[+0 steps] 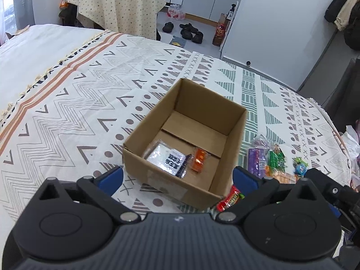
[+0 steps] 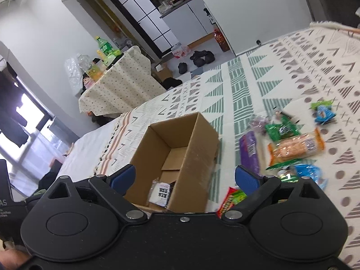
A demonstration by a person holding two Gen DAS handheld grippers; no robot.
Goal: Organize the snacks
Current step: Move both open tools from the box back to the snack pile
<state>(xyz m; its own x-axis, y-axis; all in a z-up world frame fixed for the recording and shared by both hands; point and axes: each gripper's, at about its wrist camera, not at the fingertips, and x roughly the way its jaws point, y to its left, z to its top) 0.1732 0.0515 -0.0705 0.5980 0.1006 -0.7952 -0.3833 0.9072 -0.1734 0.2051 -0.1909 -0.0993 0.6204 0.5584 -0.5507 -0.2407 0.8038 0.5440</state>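
Here, left tool (image 1: 177,177) agape, right tool (image 2: 185,180) agape, both empty, above cardboard box (image 1: 144,148).

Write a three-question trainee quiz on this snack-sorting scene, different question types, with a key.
1. True or false: the open brown cardboard box on the patterned bedspread is empty.
2. Which lies inside the box? A) silver foil packet B) purple snack pack C) red candy wrapper
3. Fill in: the left gripper and the right gripper both have their jaws ____.

Key: 1 false, it also holds a small orange packet; 2 A; 3 open, nothing held.
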